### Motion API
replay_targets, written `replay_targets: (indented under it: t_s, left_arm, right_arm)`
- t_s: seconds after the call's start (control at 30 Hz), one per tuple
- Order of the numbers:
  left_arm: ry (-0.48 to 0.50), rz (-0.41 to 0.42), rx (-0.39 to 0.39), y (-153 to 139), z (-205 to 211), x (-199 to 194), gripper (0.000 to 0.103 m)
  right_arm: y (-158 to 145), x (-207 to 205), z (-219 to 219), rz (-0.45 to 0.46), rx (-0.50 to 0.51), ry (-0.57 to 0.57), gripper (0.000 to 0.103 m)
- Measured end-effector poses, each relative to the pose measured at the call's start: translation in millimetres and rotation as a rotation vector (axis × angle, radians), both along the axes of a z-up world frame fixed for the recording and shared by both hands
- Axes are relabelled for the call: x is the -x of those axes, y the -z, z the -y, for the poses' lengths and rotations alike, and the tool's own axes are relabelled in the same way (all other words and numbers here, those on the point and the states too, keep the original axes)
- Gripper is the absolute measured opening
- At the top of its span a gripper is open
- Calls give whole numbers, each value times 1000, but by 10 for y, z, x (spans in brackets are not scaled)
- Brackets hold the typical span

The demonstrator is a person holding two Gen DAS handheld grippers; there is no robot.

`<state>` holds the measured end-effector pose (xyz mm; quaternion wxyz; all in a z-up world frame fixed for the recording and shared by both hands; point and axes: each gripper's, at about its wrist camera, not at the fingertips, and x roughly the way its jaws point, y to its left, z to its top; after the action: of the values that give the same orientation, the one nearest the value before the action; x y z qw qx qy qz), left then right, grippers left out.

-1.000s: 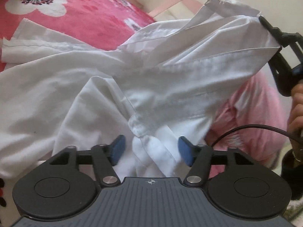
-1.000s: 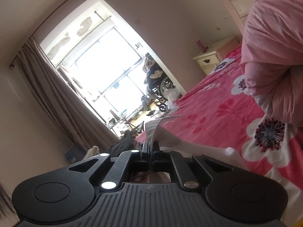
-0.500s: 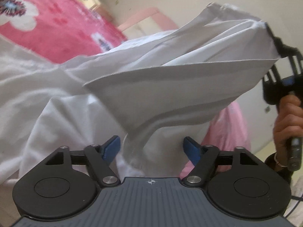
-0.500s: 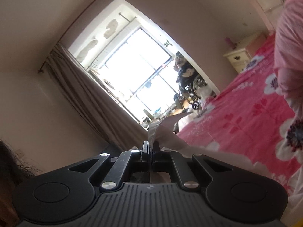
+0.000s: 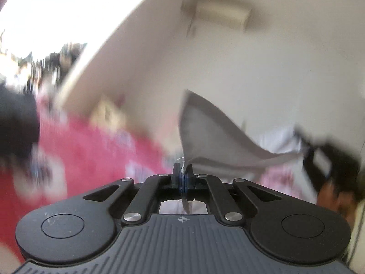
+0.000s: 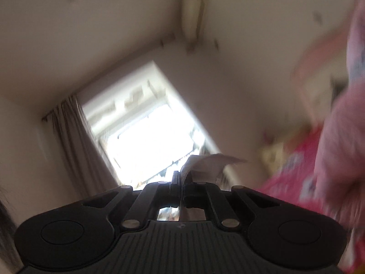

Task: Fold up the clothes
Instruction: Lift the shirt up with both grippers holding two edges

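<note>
Pink floral bedding (image 5: 95, 150) and pale bedroom walls fill both blurred views, with a bright window (image 6: 146, 143) behind the right tool. Between them hangs the white garment (image 5: 216, 141), lifted clear of the bed and stretched from one pinch point to the other. The left gripper (image 5: 183, 175) has its jaws clamped tight on one edge of the cloth, a flap rising above the pads. The right gripper (image 6: 181, 180) is likewise closed on another edge, a curl of fabric (image 6: 205, 164) sticking out past its tips. Judging by this, no fold is made yet: the garment is only picked up and spread in the air. Laying it flat on the bed, folding and squaring it all remain.
</note>
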<state>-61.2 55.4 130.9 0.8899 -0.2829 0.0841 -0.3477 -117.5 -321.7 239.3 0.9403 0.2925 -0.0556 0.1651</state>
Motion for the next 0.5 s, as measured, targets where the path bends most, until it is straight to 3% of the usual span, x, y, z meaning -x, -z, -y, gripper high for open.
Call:
replay_targets:
  t_s: [0.17, 0.27, 0.37, 0.5]
  left_arm:
    - [-118, 279, 87, -997, -284, 439, 0]
    - [-138, 417, 115, -1462, -318, 742, 0]
    - [-98, 510, 167, -1798, -374, 988, 0]
    - [-102, 616, 178, -2036, -312, 1266, 0]
  right_arm:
    - [-475, 285, -150, 193, 73, -18, 4]
    - [-770, 473, -249, 307, 120, -37, 4]
    - [-1030, 684, -294, 422, 132, -47, 4]
    - [-1255, 894, -306, 541, 151, -46, 4]
